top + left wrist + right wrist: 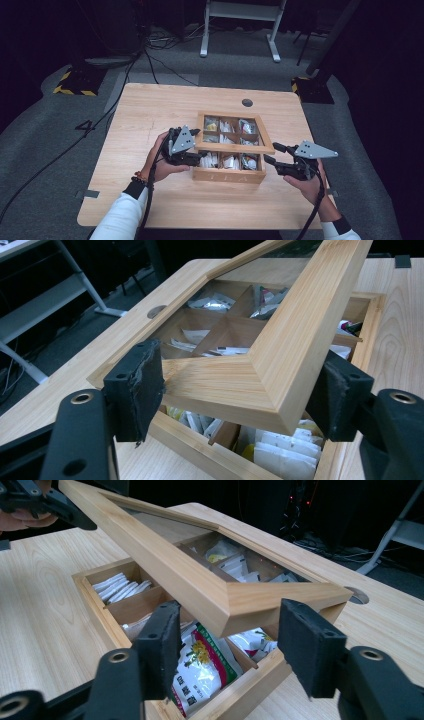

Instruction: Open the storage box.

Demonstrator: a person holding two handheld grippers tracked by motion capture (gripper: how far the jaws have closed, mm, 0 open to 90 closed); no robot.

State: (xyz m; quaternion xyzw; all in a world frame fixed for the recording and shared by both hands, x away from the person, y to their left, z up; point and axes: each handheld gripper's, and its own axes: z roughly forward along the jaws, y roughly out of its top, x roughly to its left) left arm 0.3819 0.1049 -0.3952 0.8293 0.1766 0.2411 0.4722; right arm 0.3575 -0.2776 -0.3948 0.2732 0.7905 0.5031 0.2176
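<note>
While the left tongs (pixel 235 395) are gripping the lid (pixel 280 355) corner, it is tilting above the tea box (pixel 227 175) mid-bench | right tongs (pixel 230 645) gaping beside lid's other corner, not touching | step: raising lid | next: swinging it farther back from box.

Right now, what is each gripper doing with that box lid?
Left gripper: jaws around a front corner of the raised lid; whether they press it cannot be told.
Right gripper: open, the lid's other corner between its jaws, untouched.
</note>
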